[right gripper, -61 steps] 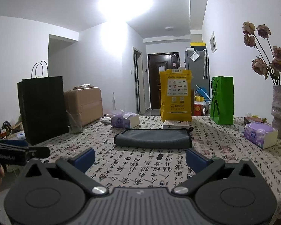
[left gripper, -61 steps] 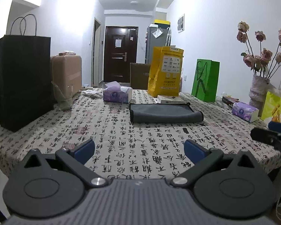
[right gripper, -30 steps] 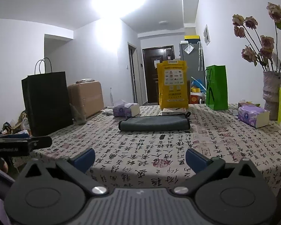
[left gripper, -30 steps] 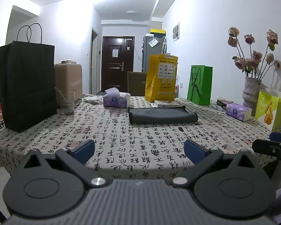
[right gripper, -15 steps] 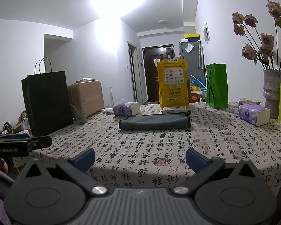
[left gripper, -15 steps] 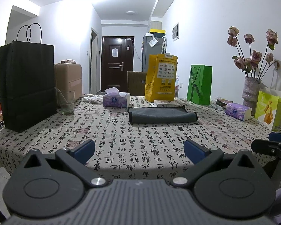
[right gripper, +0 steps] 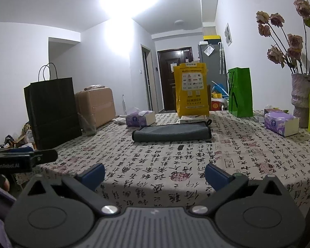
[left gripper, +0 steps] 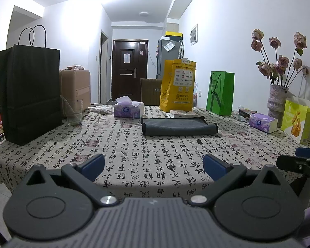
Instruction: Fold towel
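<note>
A dark grey towel [left gripper: 178, 126] lies folded into a long flat strip on the patterned tablecloth [left gripper: 134, 148], past the table's middle. It also shows in the right wrist view [right gripper: 171, 132]. My left gripper [left gripper: 154, 166] is open and empty, held at the table's near edge, well short of the towel. My right gripper [right gripper: 155, 176] is open and empty, also back at the near edge. Each gripper shows at the side of the other's view.
A black paper bag [left gripper: 30, 95], a glass [left gripper: 73, 112] and a tan suitcase [left gripper: 75, 88] stand at the left. Tissue boxes [left gripper: 128, 109], a yellow bag [left gripper: 178, 85], a green bag [left gripper: 220, 93] and a vase of flowers [left gripper: 277, 101] stand behind and to the right.
Both grippers have drawn back from the towel and lowered toward the table's near edge. In the last half second they hardly move. The towel has not moved.
</note>
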`<state>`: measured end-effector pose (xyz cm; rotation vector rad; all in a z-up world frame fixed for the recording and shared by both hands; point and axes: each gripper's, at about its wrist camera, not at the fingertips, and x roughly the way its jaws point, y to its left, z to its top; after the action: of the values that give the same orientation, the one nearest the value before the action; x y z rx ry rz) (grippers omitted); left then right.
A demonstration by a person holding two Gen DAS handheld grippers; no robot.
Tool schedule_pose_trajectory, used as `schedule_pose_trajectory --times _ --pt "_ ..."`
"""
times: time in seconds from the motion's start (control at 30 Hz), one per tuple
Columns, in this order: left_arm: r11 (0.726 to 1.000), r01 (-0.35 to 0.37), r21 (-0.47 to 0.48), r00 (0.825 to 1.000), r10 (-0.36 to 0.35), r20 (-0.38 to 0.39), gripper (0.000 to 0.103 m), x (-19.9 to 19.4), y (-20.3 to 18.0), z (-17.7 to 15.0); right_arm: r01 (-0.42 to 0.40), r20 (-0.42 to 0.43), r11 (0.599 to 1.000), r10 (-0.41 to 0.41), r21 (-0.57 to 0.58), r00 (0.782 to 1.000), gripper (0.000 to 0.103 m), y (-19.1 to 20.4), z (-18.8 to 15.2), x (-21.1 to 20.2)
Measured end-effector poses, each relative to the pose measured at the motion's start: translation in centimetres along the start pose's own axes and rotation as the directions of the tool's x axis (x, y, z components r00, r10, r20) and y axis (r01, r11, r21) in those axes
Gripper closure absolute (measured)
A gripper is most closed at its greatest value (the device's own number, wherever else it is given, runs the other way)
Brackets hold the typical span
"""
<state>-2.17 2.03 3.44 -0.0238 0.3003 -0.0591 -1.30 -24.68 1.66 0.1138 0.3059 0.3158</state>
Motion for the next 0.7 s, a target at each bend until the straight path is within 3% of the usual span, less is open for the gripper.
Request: schedule_pose_trajectory --times 0.7 --pt "1.000 -0.001 0.002 1.000 0.001 0.001 0.000 -0.04 -0.09 -0.04 0.001 0.000 1.000 -0.001 0.000 1.000 0.000 0.10 -0.17 -0.01"
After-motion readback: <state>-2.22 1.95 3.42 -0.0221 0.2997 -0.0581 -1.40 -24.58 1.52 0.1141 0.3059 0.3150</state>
